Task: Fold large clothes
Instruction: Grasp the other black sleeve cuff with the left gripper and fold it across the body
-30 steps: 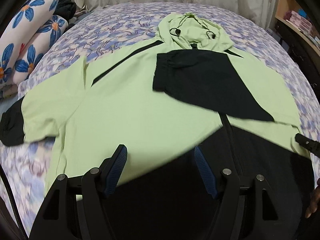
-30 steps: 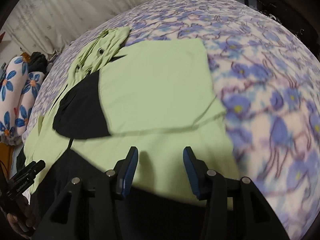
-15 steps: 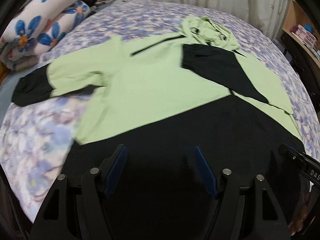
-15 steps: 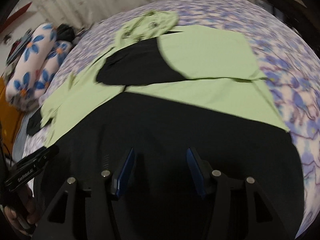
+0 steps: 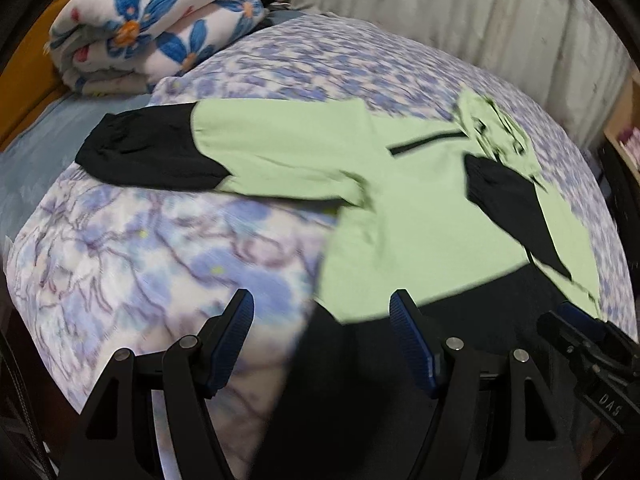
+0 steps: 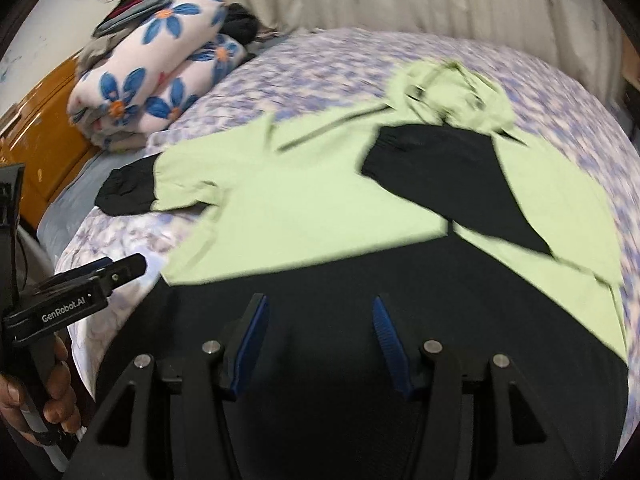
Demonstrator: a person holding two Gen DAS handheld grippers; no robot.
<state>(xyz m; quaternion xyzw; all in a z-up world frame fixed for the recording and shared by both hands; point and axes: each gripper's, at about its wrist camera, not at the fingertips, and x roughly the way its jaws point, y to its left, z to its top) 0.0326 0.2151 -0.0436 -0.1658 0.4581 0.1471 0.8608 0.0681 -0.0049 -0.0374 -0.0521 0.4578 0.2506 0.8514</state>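
Observation:
A light green hoodie (image 5: 420,208) (image 6: 320,200) with a black lower body lies flat on the bed, its hood (image 5: 492,128) at the far end. One sleeve (image 5: 508,204) (image 6: 440,172) with a black cuff is folded across the chest. The other sleeve (image 5: 280,148) lies spread to the left, ending in a black cuff (image 5: 140,156) (image 6: 124,192). My left gripper (image 5: 320,300) hangs open over the hoodie's near left corner and the sheet. My right gripper (image 6: 319,302) stands open over the black hem, nothing between its pads.
The floral bed sheet (image 5: 140,248) covers the mattress. A folded blanket with blue flowers (image 5: 152,28) (image 6: 152,76) is stacked at the far left by an orange wooden board (image 6: 40,100). A curtain (image 5: 480,20) hangs behind the bed. A hand (image 6: 40,392) holds the left gripper's handle.
Both grippers have swung left along the near side of the bed, so the spread sleeve and the blanket fill more of the views. The right jaws stand slightly wider. The hoodie has not moved.

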